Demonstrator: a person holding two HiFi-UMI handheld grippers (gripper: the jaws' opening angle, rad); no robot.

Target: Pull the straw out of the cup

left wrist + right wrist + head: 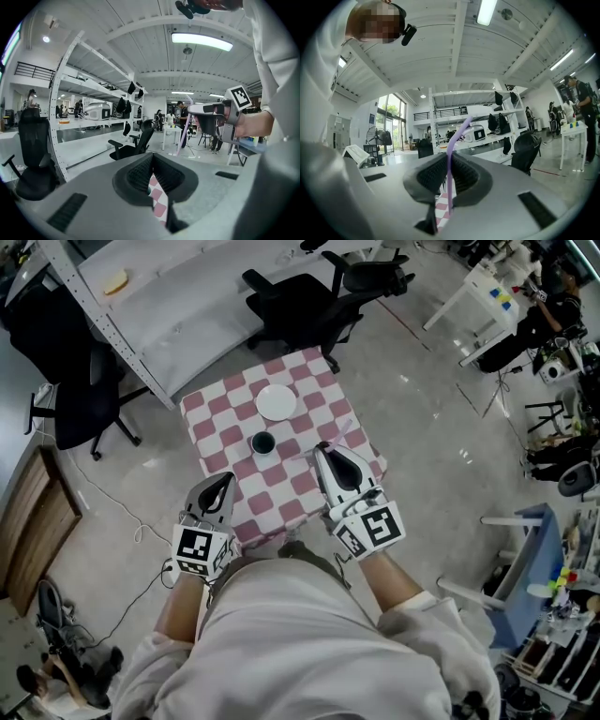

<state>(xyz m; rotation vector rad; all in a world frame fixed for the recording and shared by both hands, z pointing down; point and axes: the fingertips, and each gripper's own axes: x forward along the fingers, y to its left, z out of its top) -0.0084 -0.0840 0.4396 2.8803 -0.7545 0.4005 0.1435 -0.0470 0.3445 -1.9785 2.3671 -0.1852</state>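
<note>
A dark cup stands near the middle of the pink-and-white checkered table. My right gripper hovers to the right of the cup, shut on a purple straw that is clear of the cup. In the right gripper view the straw runs up between the pads and bends at its top. The left gripper view shows the right gripper with the straw hanging below it. My left gripper sits over the table's near left edge, jaws together and empty.
A white plate lies behind the cup. Black office chairs stand beyond the table and another to its left. A long white shelf rack runs along the back. The person's torso fills the bottom of the head view.
</note>
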